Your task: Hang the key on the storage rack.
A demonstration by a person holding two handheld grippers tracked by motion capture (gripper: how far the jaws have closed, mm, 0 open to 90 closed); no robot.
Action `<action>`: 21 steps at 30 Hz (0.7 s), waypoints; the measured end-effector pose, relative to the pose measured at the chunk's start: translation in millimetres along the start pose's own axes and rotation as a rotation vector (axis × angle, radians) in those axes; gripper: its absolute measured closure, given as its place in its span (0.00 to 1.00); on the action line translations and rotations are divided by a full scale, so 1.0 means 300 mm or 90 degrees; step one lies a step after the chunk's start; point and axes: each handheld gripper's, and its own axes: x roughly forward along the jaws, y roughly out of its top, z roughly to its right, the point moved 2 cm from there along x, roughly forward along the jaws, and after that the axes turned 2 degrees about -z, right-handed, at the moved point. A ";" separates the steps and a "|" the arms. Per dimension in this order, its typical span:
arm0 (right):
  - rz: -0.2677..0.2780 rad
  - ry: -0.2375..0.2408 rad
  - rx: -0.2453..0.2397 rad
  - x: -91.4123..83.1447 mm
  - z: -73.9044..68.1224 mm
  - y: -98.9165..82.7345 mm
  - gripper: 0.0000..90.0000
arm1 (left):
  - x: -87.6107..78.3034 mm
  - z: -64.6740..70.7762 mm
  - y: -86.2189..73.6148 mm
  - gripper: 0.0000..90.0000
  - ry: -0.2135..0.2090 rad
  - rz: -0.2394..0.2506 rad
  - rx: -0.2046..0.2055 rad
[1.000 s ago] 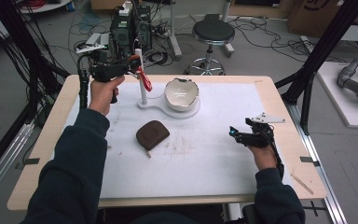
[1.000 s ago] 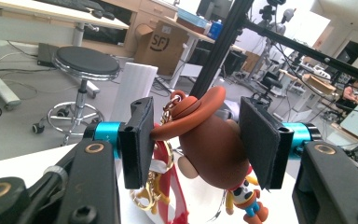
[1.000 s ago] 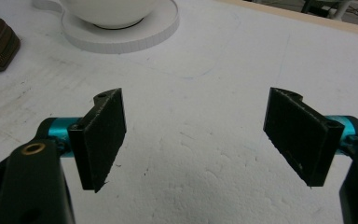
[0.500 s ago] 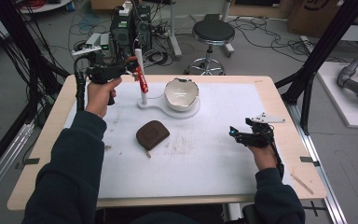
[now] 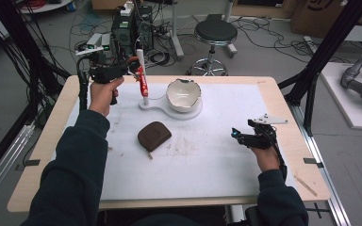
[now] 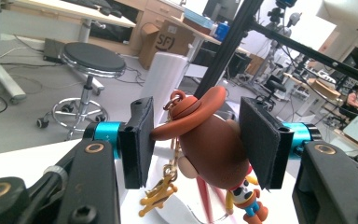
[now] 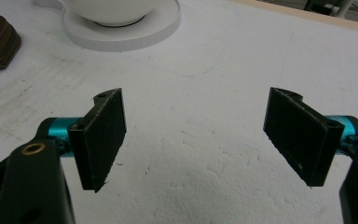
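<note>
Wooden-edged bench (image 5: 283, 101) with a white foam sheet (image 5: 207, 160) over most of its top, filling the middle of the high view; the sheet is scuffed and speckled near centre. On the sheet, upper centre, a white keyhole-shaped stand (image 5: 172, 107) with a round base carrying a white ceramic bowl with a chipped, jagged rim (image 5: 183, 93); a thin white upright post (image 5: 141, 70) rises from the stand's narrow left end. Centre-left, well apart from the stand, a dark brown rounded leather pouch (image 5: 153, 135) lies flat. Left gripper (image 5: 131, 71), upper left of the high view, raised off the bench and held level beside the post; its fingers (image 6: 142, 140) pinch a brown-hatted cowboy figurine keychain (image 6: 214, 144), pads pressed on either side of the hat and head. In the left gripper view the figurine hangs head-up, small body and blue legs dangling toward the lower right, a gold star charm (image 6: 158, 198) on a chain at lower centre, the white post just behind. In the high view the keychain (image 5: 143, 82) shows as a red strip against the post. Right gripper (image 5: 238, 134), lower right of the high view, sits low over bare foam; its fingers (image 7: 100, 140) are spread wide with nothing between them, the stand and pouch at the top left of its view.
</note>
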 end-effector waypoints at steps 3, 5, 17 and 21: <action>0.000 0.000 0.004 -0.001 0.002 -0.001 0.24 | -0.006 -0.016 -0.016 0.52 0.008 -0.004 -0.005; 0.000 0.001 0.002 -0.001 0.002 -0.001 0.24 | -0.016 -0.034 -0.035 0.52 0.010 -0.003 -0.012; -0.001 0.000 0.002 -0.001 -0.001 -0.001 0.24 | -0.133 -0.041 -0.075 0.42 0.038 0.058 0.017; 0.000 0.001 -0.002 -0.001 -0.004 0.000 0.24 | -0.177 -0.038 -0.091 0.37 0.049 0.060 0.033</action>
